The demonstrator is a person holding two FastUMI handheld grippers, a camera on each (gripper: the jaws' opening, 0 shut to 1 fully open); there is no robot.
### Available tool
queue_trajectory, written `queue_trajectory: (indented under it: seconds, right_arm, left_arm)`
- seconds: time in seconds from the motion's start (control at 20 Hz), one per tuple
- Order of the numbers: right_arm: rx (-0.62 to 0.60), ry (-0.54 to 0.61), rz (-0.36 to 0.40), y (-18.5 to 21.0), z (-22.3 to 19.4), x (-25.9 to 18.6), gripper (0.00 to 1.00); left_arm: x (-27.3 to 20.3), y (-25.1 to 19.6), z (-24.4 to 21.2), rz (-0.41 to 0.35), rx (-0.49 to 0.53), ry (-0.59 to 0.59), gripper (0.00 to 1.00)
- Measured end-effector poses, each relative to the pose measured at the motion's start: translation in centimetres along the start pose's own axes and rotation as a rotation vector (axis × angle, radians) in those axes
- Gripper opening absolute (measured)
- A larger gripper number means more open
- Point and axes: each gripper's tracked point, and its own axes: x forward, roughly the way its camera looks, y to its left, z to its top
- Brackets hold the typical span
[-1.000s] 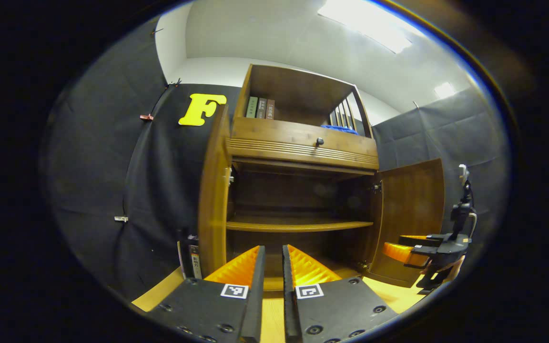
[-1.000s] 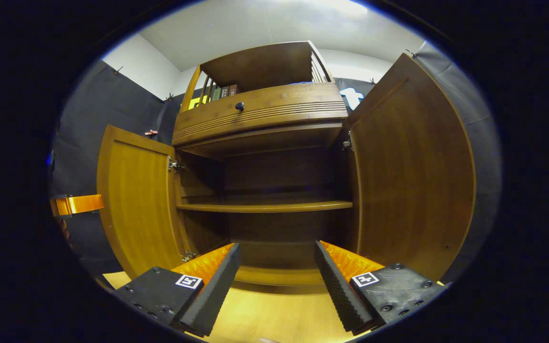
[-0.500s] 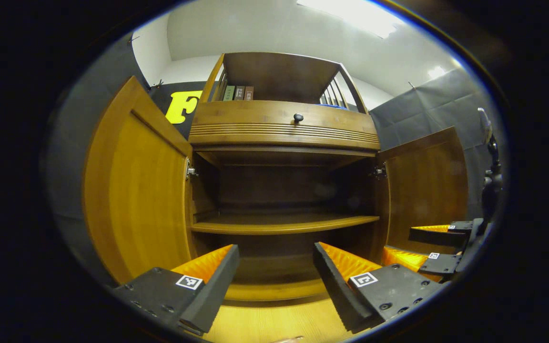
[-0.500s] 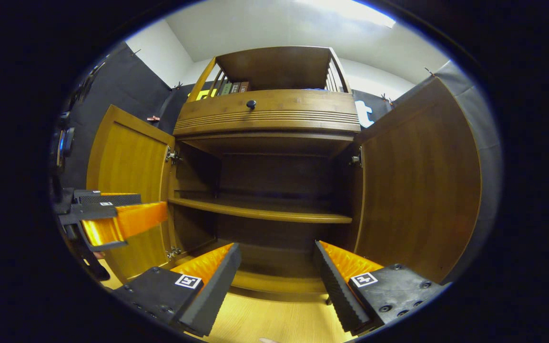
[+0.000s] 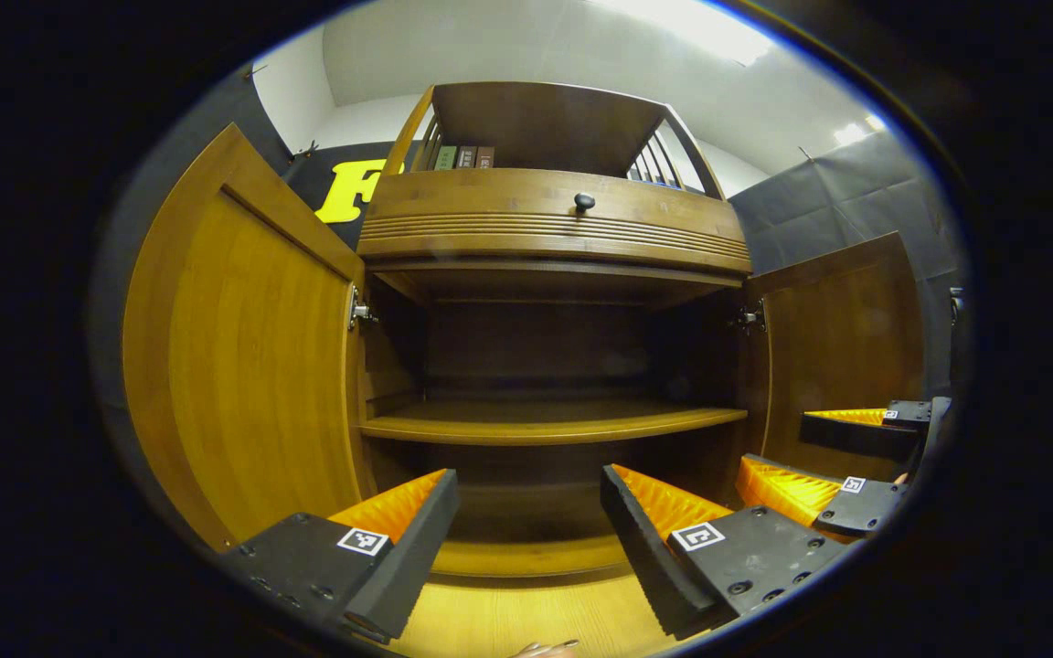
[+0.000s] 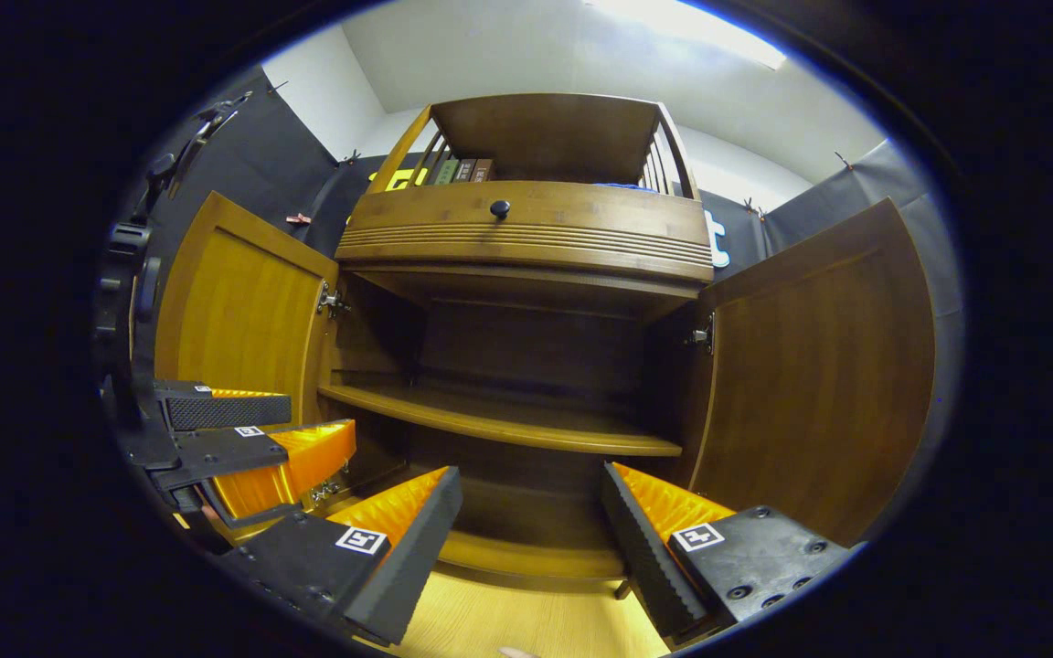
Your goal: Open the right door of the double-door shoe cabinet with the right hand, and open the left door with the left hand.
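Left gripper [image 5: 526,512]: fingers spread wide, holding nothing, aimed at the cabinet mouth; seen also at the left edge of the right gripper view [image 6: 243,439].
Right gripper [image 6: 531,512]: fingers spread apart, empty, facing the opening; seen also low at the right edge of the left gripper view [image 5: 842,457].
Floor [image 5: 526,621]: pale wood under both grippers.
Left door [image 5: 243,347]: swung fully open.
Right door [image 6: 819,366]: swung fully open.
Cabinet [image 5: 554,228]: lower bay exposed.
Shelf [image 5: 554,422]: bare, midway up the bay.
Drawer knob [image 5: 584,201]: centred above the opening.
Books [image 5: 464,157]: top left corner of the cabinet.
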Motion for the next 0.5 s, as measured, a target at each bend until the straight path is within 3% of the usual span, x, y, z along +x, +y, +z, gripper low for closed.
queue_trajectory:
  seconds: [0.5]
  right_arm:
    - [0.018, 0.014, -0.003, 0.24, -0.27, 0.56, 0.99]
  left_arm:
    - [0.62, 0.26, -0.94, 0.002, 0.003, 0.018, 0.99]
